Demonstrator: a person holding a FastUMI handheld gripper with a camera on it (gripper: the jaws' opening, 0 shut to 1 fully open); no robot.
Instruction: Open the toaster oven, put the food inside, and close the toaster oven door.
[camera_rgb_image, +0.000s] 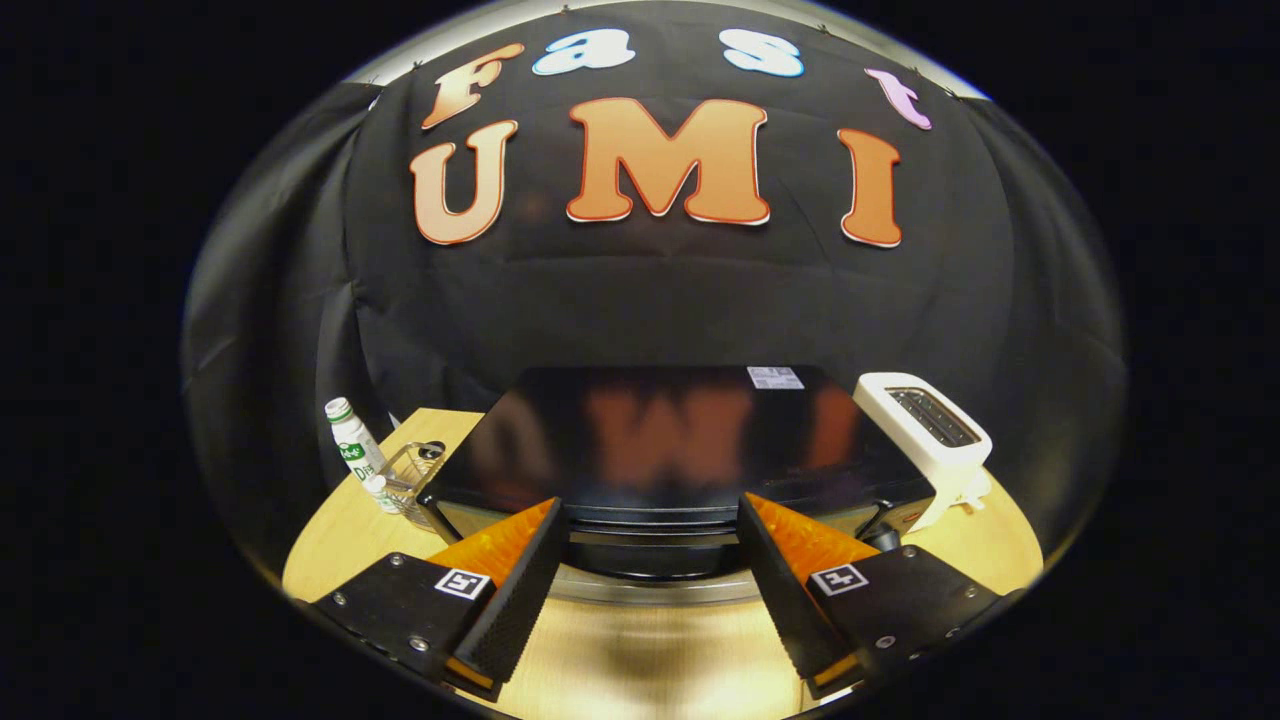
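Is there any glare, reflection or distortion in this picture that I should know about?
Gripper view: the toaster oven has a glossy top that mirrors the wall as a blurred reflection; fisheye bends the table edge; the open gripper fingers frame the oven's front.

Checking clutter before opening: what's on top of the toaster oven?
The toaster oven's glossy black top carries only a small label near its back. Open gripper jaws flank the front; its inside is hidden.

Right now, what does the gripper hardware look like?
The gripper has two wedge-shaped fingers with ribbed inner faces, set on flat dark plates with round screw heads. Each plate carries a square black-and-white fiducial marker. The fingers stand apart, open.
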